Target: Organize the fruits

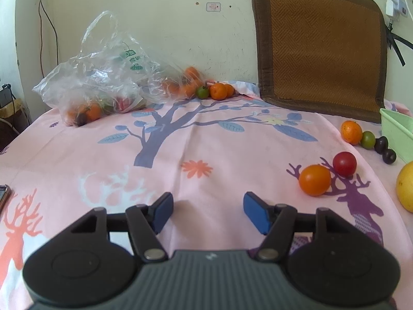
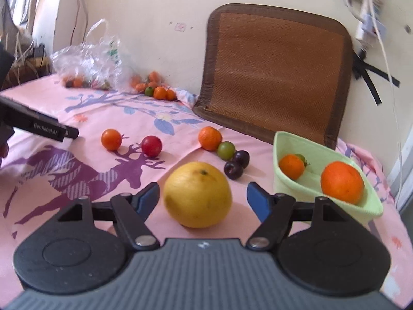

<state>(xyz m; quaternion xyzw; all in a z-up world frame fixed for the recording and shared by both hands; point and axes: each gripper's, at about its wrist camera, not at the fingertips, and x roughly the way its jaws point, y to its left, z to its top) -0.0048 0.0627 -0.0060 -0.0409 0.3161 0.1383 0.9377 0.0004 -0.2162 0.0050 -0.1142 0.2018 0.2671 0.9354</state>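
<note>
Both claws are held spread: the right claw (image 2: 202, 197) is centred on the yellow grapefruit (image 2: 198, 194), seemingly untouched, beside the green basket (image 2: 371, 204); the left claw (image 1: 207, 210) is idle.

A pink printed cloth (image 1: 206, 149) with tree and deer patterns covers the worktop. A brown woven mat (image 2: 278, 67) leans upright against the cream wall (image 1: 167, 13), where black tape strips (image 2: 371, 77) and white cables (image 2: 366, 13) hang.
</note>
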